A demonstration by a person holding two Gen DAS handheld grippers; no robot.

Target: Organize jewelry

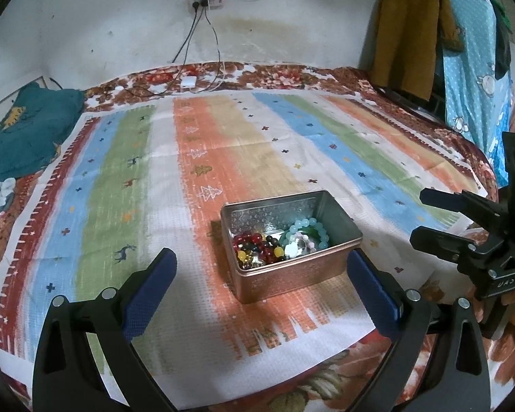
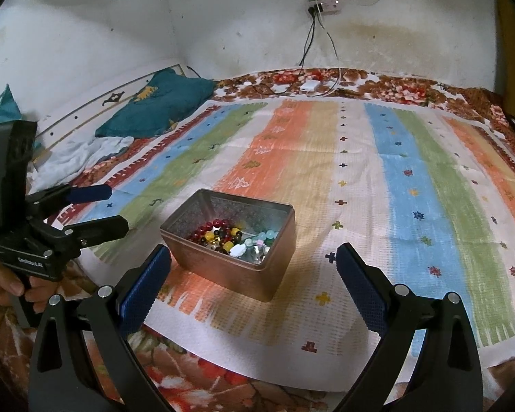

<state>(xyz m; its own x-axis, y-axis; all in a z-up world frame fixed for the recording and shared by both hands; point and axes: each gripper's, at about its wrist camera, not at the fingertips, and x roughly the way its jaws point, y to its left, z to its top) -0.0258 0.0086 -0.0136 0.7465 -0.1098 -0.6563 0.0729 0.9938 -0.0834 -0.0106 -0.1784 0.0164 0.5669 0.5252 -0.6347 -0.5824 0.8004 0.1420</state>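
Note:
An open metal tin (image 1: pixel 340 226) stands on the striped cloth. It holds a red bead bracelet (image 1: pixel 249 240), yellow and dark beads, and a pale turquoise bead bracelet (image 1: pixel 312 226). The tin also shows in the right wrist view (image 2: pixel 285 226) with the red beads (image 2: pixel 209 226). My left gripper (image 1: pixel 261 262) is open and empty, just short of the tin's near wall. My right gripper (image 2: pixel 254 257) is open and empty, over the tin's near right corner. Each gripper shows in the other's view: the right (image 1: pixel 420 218), the left (image 2: pixel 118 207).
The striped cloth (image 1: pixel 120 178) covers a floral bedspread (image 2: pixel 388 86). A teal pillow (image 2: pixel 161 103) and white cloth lie at the left. A charger and cables (image 1: pixel 189 80) lie at the far edge under a wall socket. Clothes (image 1: pixel 408 31) hang at the right.

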